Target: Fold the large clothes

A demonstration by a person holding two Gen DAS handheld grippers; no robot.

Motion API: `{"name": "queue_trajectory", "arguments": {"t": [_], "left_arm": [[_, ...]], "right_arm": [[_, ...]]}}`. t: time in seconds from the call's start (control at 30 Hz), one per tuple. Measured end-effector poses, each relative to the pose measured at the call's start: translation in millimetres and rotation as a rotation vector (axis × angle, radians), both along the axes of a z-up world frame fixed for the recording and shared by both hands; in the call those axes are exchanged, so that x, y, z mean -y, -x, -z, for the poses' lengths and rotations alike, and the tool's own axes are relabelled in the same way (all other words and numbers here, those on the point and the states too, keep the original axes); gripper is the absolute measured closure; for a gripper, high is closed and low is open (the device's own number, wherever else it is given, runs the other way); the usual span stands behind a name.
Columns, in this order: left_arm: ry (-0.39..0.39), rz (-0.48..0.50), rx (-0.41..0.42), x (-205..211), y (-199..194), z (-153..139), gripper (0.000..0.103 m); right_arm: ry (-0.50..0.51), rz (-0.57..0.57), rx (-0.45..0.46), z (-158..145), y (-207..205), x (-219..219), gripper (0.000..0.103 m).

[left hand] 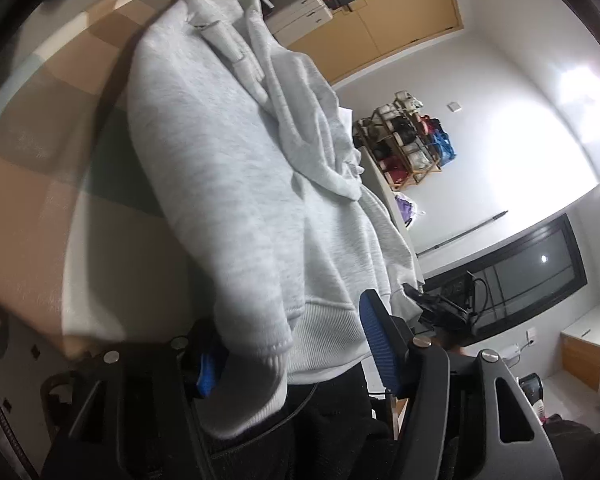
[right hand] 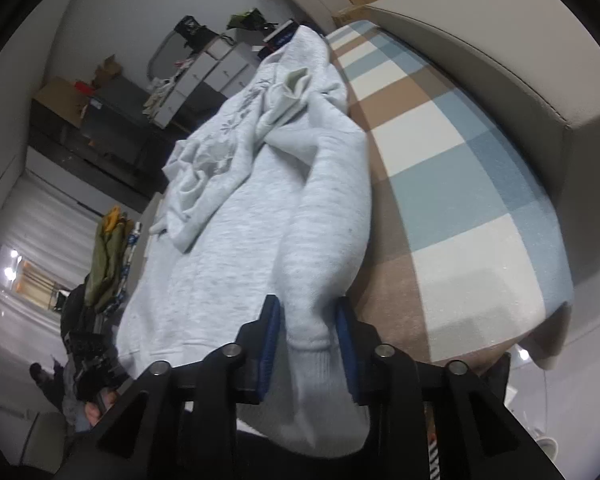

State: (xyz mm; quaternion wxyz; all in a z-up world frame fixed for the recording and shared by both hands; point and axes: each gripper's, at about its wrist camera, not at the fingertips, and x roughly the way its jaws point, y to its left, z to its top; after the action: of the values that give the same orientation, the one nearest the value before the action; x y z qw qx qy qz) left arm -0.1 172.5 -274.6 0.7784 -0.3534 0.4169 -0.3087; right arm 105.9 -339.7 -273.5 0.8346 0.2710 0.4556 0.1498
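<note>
Fleece fills both of my wrist views: a pale grey sweatshirt, soft and faintly heathered, lies lengthwise on a bed.

Nearest in my right view, the right gripper has its two black fingers, faced with ridged blue pads, set narrow around a thick rolled fold of the sweatshirt at its ribbed hem; the cloth bulges between the pads, which press it on both sides.

In my left view, the left gripper stands about half open. Its right-hand blue pad rests beside the ribbed hem band, and the other pad is mostly hidden under a hanging folded corner of the sweatshirt. Cloth lies between the fingers, but I cannot tell whether they pinch it.

Farther along, the garment runs away from me in long smooth folds, with a crumpled hood and a grey printed pattern near the far end.

Beneath it lies a checked blanket of blue, tan and cream squares, fuzzy in texture. Beside that is a cream padded bed frame with rounded edges.

Beyond are white drawer units and a wooden rack of bags against the white wall.
</note>
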Motion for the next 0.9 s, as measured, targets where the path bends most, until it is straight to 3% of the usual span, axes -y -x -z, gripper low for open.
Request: {"name": "queue_trajectory", "arguments": {"t": [0.03,0.07,0.1,0.17,0.3,0.37,0.47,0.7,0.83,0.9], "left_arm": [[-0.018,0.000,0.009,1.3,-0.5,-2.9,0.061],[-0.054,0.000,0.007,3.6,-2.8,-7.0,0.083],[-0.055,0.005,0.006,3.7,-3.1,-8.8,0.089],[-0.061,0.001,-0.012,3.3,-6.0,-9.9,0.091],[-0.214,-0.033,-0.123,0.4,2.9,1.5,0.095],[-0.237,-0.044,-0.203,-2.2,9.1,4.3,0.099],[-0.296,-0.061,-0.190,-6.1,26.2,-4.2,0.099],[-0.256,-0.058,-0.165,-7.7,45.6,-32.3,0.099],[-0.218,-0.110,-0.083,-6.2,17.8,-64.1,0.099],[-0.211,-0.120,-0.013,-9.4,-11.5,-90.3,0.099]], "right_arm": [[0.040,0.001,-0.025,2.7,-3.1,-1.6,0.073],[0.064,0.000,-0.047,5.6,-7.2,-2.2,0.073],[0.071,-0.006,-0.051,6.8,-5.8,-2.7,0.077],[0.059,-0.024,-0.032,2.5,-4.1,-2.4,0.086],[0.025,-0.062,0.038,-15.9,3.6,-1.5,0.093],[-0.014,-0.101,-0.017,-16.8,4.4,-3.7,0.093],[-0.029,-0.118,-0.076,-12.1,15.8,-1.0,0.093],[-0.138,-0.156,-0.097,-22.0,52.7,7.4,0.093],[-0.332,-0.126,-0.069,-49.7,39.4,10.8,0.093],[-0.359,-0.111,-0.015,-76.6,12.1,9.3,0.093]]}}
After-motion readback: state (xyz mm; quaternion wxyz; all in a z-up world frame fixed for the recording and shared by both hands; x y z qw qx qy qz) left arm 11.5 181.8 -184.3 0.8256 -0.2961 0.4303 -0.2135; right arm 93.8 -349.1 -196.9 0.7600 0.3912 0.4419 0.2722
